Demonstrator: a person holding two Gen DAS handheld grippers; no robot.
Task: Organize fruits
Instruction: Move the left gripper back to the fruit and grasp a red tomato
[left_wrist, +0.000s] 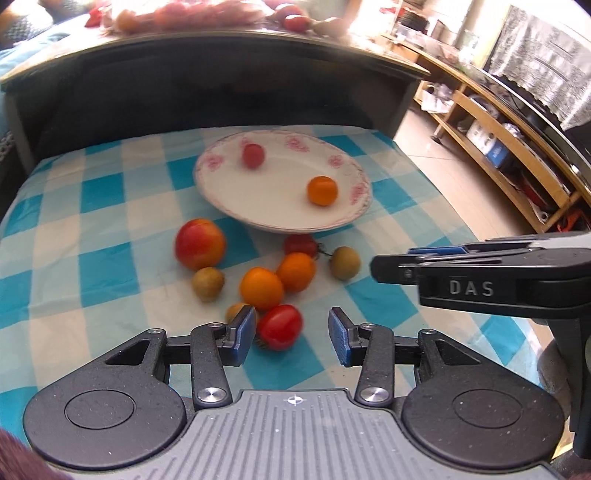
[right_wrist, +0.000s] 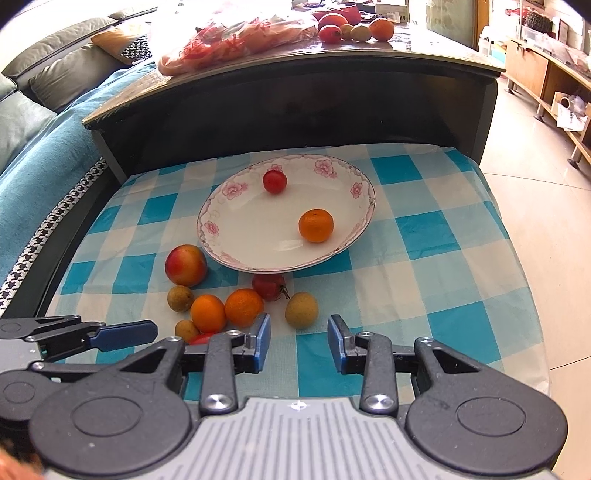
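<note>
Nearest me, low in the left wrist view, my left gripper (left_wrist: 291, 334) stands part open over the checked tablecloth (left_wrist: 92, 192). A red cherry tomato (left_wrist: 279, 326) lies between its blue pads (left_wrist: 244, 334), close to the left one, but I see no pad pressing on it, so I count it as not yet gripped. A small brownish fruit (left_wrist: 235, 311) peeks out just behind that left pad.

My right gripper (right_wrist: 298, 341), at the bottom centre of the right wrist view, has its jaws narrowly apart with only cloth between them; it holds nothing. A longan (right_wrist: 301, 309) lies just beyond its tips.

A little further up the frame is the loose cluster on the cloth: two small oranges (right_wrist: 208, 313) (right_wrist: 243, 307) touching each other, another longan (right_wrist: 180, 298) to their left, a red fruit with a stalk (right_wrist: 269, 286) tucked against the plate's near edge, and a larger red-yellow apple or peach (right_wrist: 185, 265) at the plate's lower left.

Beyond them, mid-frame, the flowered plate (right_wrist: 236, 192) holds just two pieces: one orange (right_wrist: 316, 225) to the right and one cherry tomato (right_wrist: 274, 181) toward the back.

I judge the job barely begun: two fruits plated, about eight left on the cloth, assuming the plate is the target. At the top of the frame, more fruit (right_wrist: 354, 29) and a bag (right_wrist: 229, 44) lie on the dark table; I cannot tell whether they belong to the job.
</note>
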